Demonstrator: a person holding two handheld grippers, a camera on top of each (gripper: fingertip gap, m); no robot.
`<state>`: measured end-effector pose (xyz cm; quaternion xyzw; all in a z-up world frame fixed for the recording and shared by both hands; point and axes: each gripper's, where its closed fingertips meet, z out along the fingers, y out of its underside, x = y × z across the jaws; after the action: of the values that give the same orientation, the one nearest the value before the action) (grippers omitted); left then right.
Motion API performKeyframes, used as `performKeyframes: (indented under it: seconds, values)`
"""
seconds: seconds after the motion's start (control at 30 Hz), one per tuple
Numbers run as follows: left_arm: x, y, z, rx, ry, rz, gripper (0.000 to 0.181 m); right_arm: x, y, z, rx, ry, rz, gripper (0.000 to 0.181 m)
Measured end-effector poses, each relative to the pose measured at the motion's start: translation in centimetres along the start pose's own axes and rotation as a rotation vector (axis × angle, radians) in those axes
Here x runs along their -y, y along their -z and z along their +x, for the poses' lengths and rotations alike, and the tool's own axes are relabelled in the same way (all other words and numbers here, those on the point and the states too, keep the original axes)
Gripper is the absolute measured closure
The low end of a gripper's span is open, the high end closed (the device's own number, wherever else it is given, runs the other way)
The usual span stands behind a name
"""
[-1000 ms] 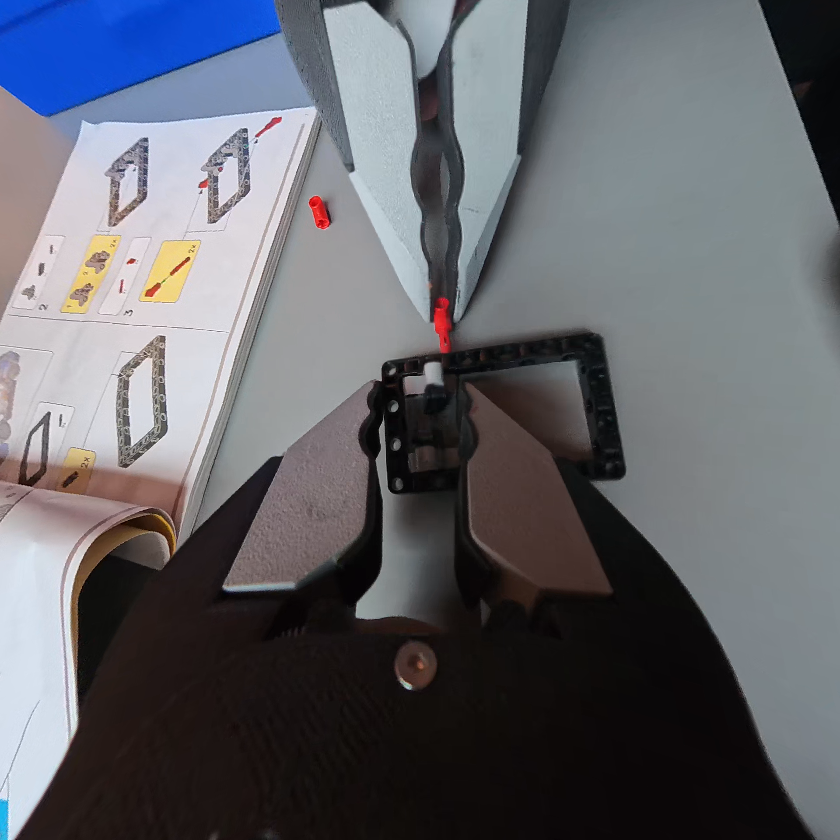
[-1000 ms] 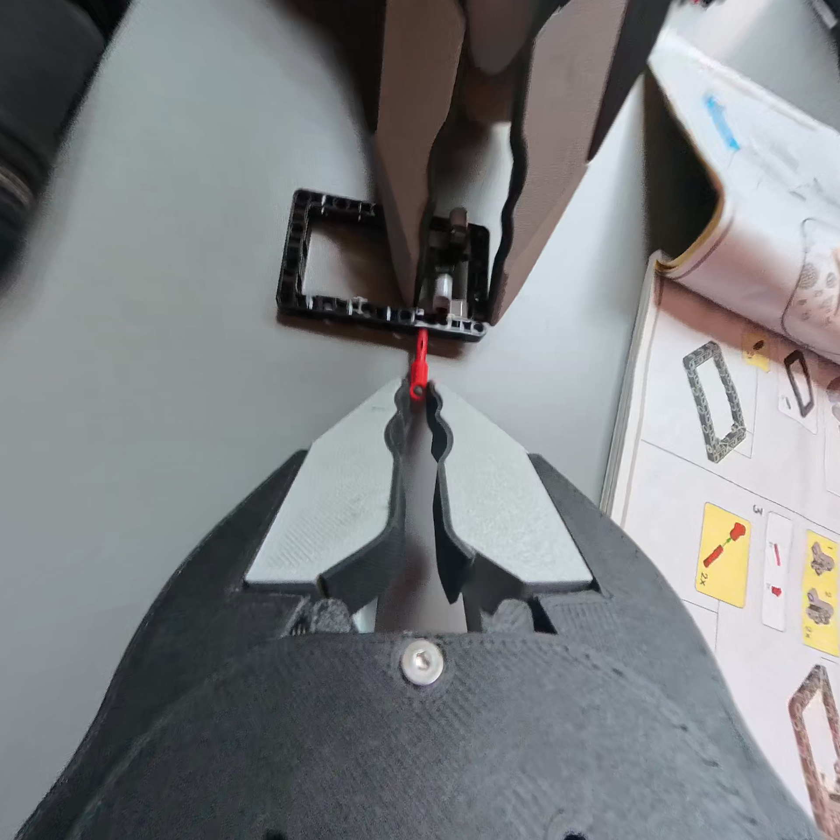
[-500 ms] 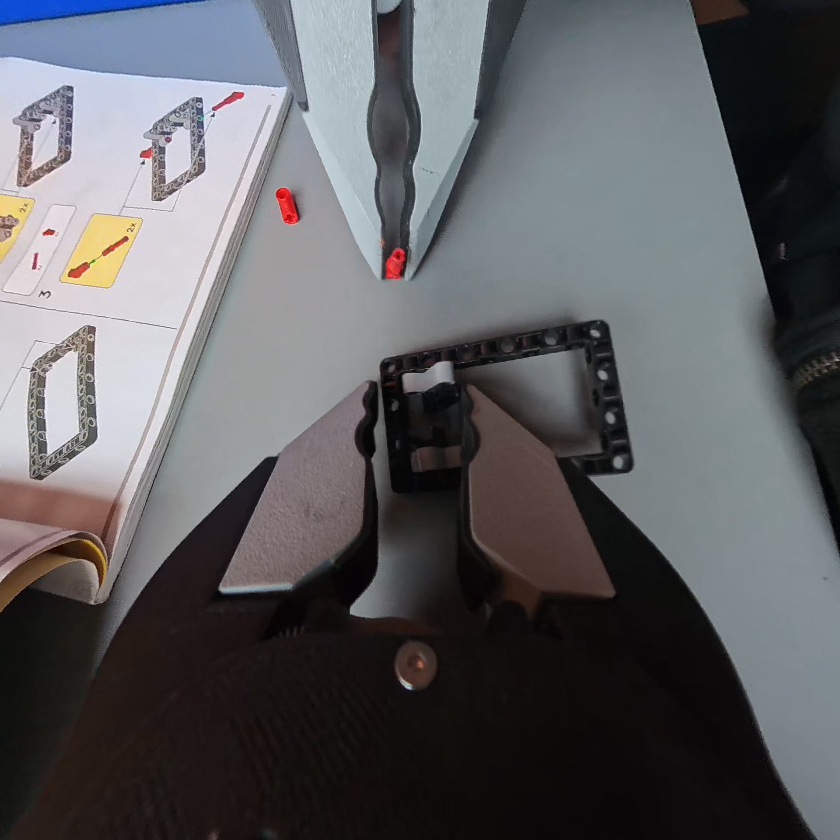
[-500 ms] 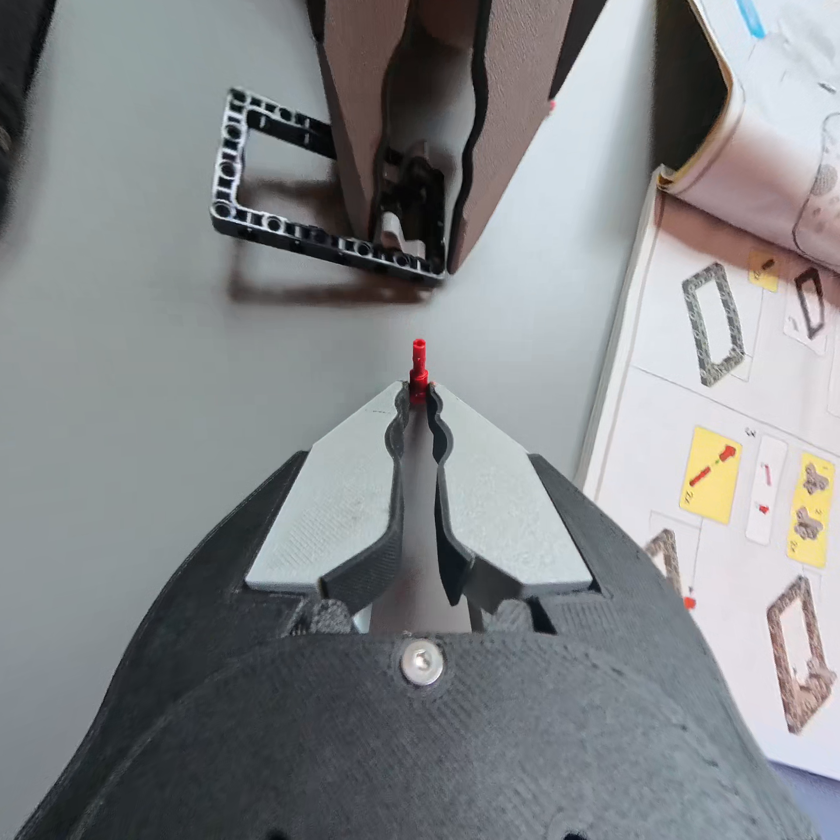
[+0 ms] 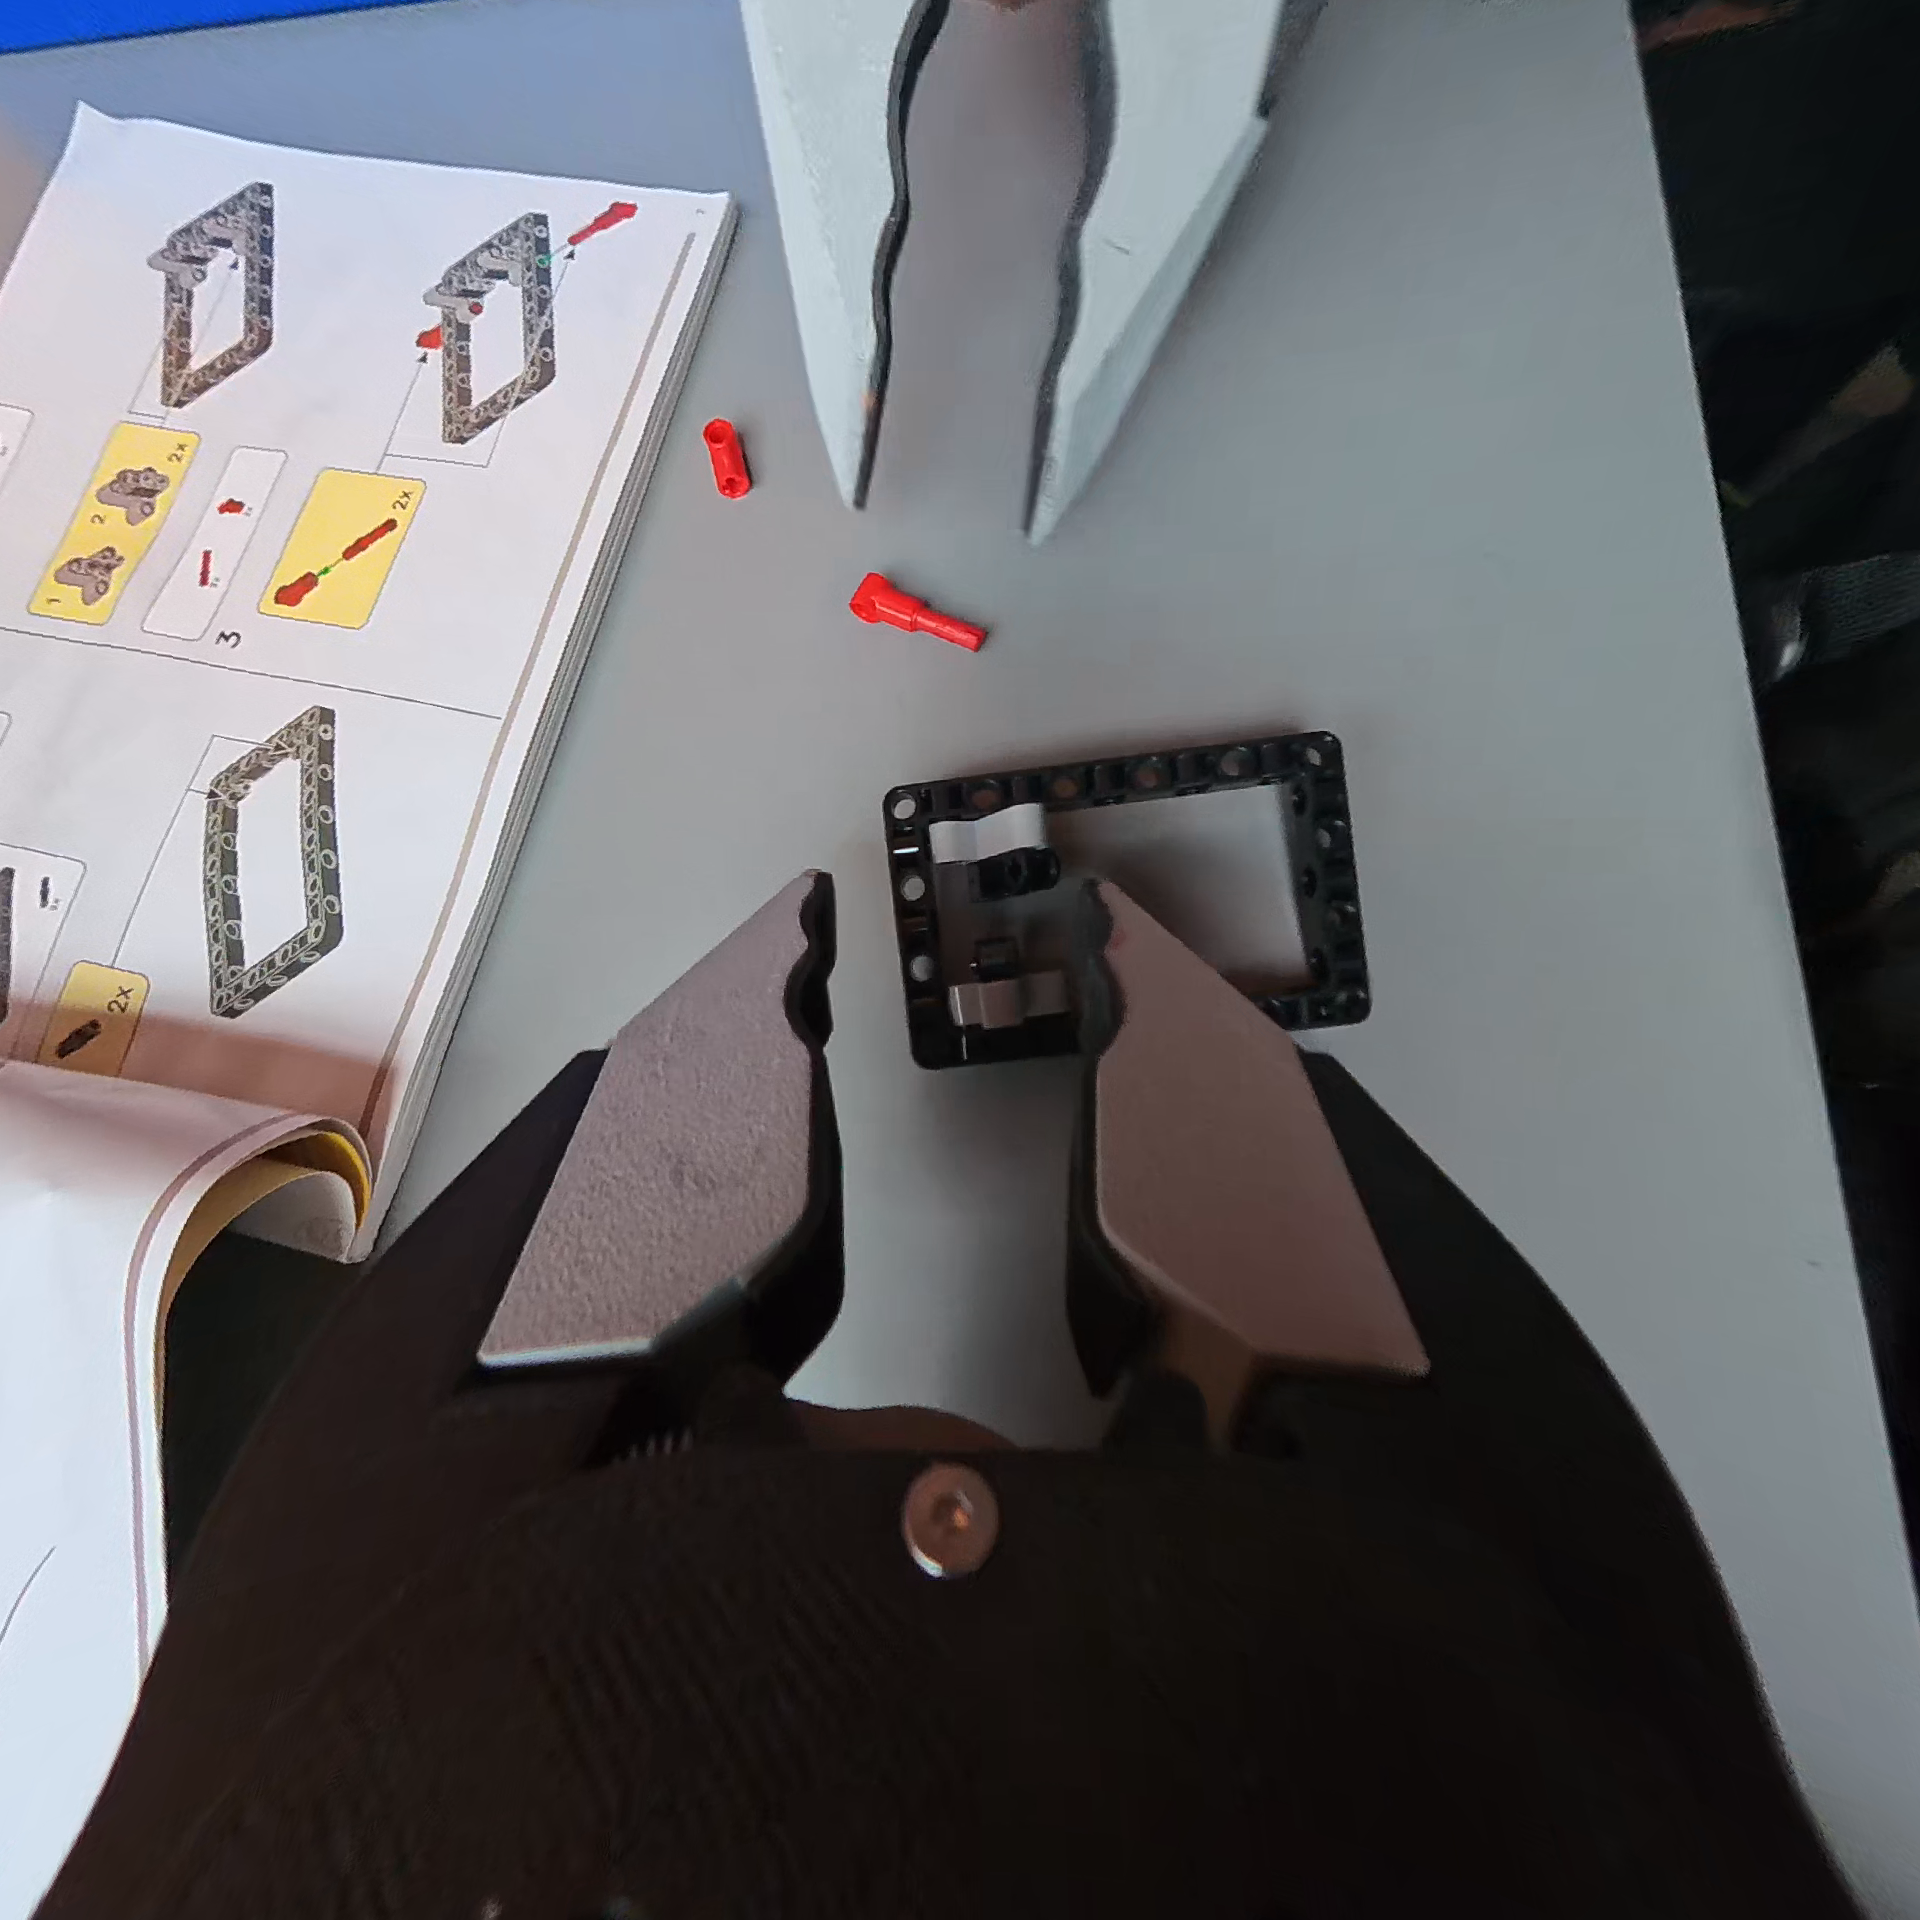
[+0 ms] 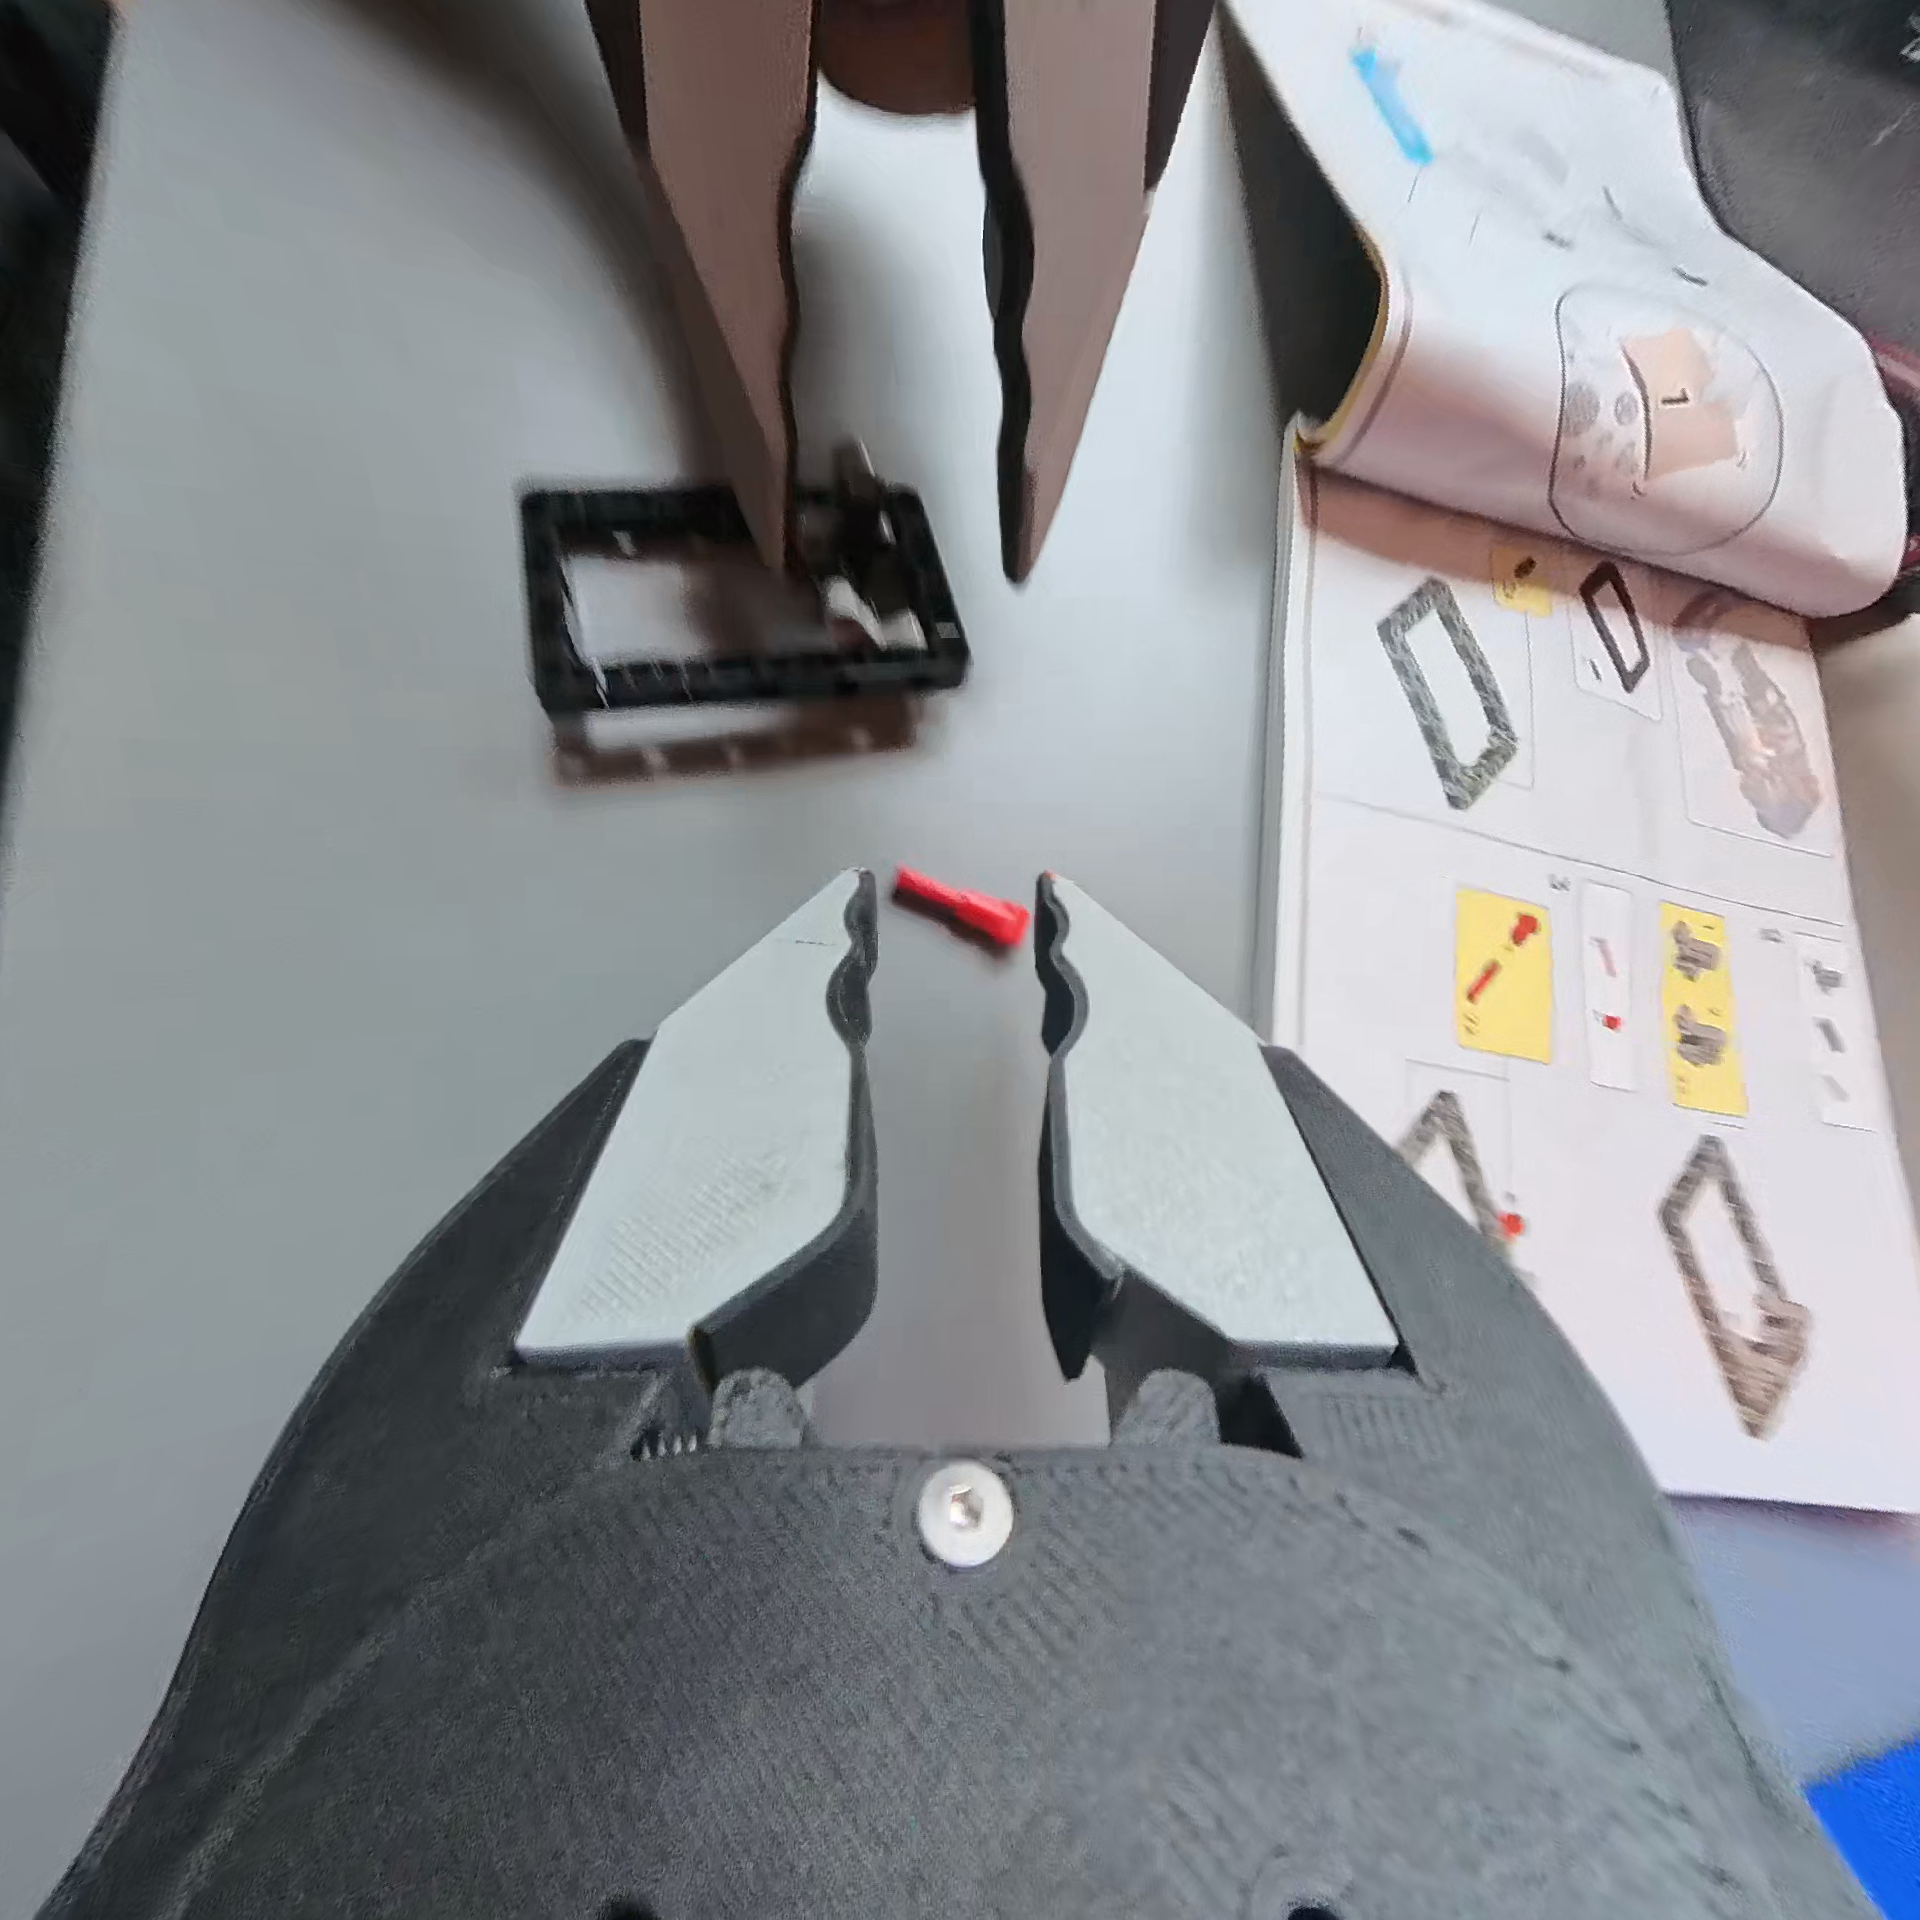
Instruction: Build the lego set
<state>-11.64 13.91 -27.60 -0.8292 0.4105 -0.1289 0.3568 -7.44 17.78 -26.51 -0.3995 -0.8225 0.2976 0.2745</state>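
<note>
A black rectangular lego frame (image 5: pixel 1143 774) lies flat on the grey table, with small white, grey and black pieces fitted in its left end. My left gripper (image 5: pixel 956 894) is open and empty, its right finger over the frame's left part. It also shows in the right wrist view (image 6: pixel 896 561), above the blurred frame (image 6: pixel 748 675). A long red pin (image 5: pixel 914 613) lies loose on the table between the two grippers. My right gripper (image 6: pixel 954 883) is open, and the red pin (image 6: pixel 961 904) lies between its fingertips. It shows in the left wrist view (image 5: pixel 951 514) too.
An open instruction booklet (image 5: pixel 312 520) lies left of the frame, and on the right in the right wrist view (image 6: pixel 1558 831). A short red pin (image 5: pixel 724 457) lies beside the booklet's edge. The table edge (image 5: pixel 1704 623) runs close on the right. A blue bin (image 5: pixel 104 21) stands behind the booklet. Across from one pair of fingers to the other is roughly 7 centimeters.
My right gripper has opened and the long red pin now lies on the table. My left gripper has opened and let go of the frame. Both have drawn back a little.
</note>
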Motion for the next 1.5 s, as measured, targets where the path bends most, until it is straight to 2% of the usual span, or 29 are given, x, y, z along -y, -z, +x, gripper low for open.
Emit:
performKeyframes:
  seconds: [0.07,0.13,0.2,0.27,0.4,0.43,0.47,0.53,0.67,0.7,0.73,0.87,0.93,1.07,1.3,1.5]
  values:
    - [0.2,0.0,0.1,-0.001,-0.011,-0.003,0.136,2.1,-0.5,-1.3,0.03,-0.085,0.073,0.152]
    - [0.3,0.1,0.0,0.007,-0.027,-0.011,0.14,3.4,-1.0,-2.3,0.036,-0.088,0.098,0.156]
    - [0.3,0.2,-0.3,0.029,-0.063,-0.023,0.154,3.9,-1.8,-2.4,-0.003,-0.058,0.091,0.165]
    - [-0.2,0.1,-0.4,0.037,-0.087,-0.052,0.159,3.4,-2.7,-2.0,-0.017,-0.081,0.033,0.162]
    - [-0.7,-0.6,-0.2,0.033,-0.097,-0.102,0.148,2.4,-4.1,-2.0,0.003,-0.098,-0.031,0.163]
    - [-0.8,-0.6,-0.2,0.037,-0.116,-0.113,0.16,2.0,-4.3,-2.0,-0.001,-0.086,-0.046,0.177]
    - [-1.1,-0.7,-0.1,0.032,-0.133,-0.129,0.17,1.8,-4.6,-1.7,-0.021,-0.066,-0.052,0.181]
    - [-1.4,-1.0,0.0,0.02,-0.128,-0.149,0.172,2.1,-4.9,-1.7,-0.018,-0.082,-0.006,0.181]
    - [-1.2,-0.9,0.0,-0.009,-0.096,-0.143,0.162,2.0,-4.7,-1.5,-0.026,-0.09,-0.013,0.181]
    - [-1.2,-0.9,-0.2,0.001,-0.094,-0.137,0.158,2.0,-4.6,-1.5,-0.029,-0.077,-0.014,0.181]
    - [-1.2,-0.8,-0.4,0.013,-0.095,-0.133,0.158,2.4,-4.3,-1.6,-0.028,-0.069,0.004,0.173]
    - [-1.3,-0.6,-0.8,0.038,-0.081,-0.13,0.156,2.8,-2.5,-0.8,-0.025,-0.07,0.056,0.169]
    - [-1.2,-0.7,-1.0,0.057,-0.092,-0.135,0.154,1.8,-2.1,0.3,-0.025,-0.063,0.025,0.165]
    - [-0.8,-1.1,-1.0,0.063,-0.12,-0.139,0.16,0.2,-3.1,0.4,0.095,-0.014,-0.072,0.144]
    - [-0.6,-1.8,-2.0,0.121,-0.141,-0.14,0.165,0.6,-4.9,-0.2,0.177,0.109,-0.082,0.181]
    - [-0.2,-2.1,-2.2,0.161,-0.129,-0.099,0.167,0.4,-4.7,0.0,0.168,0.076,-0.075,0.181]
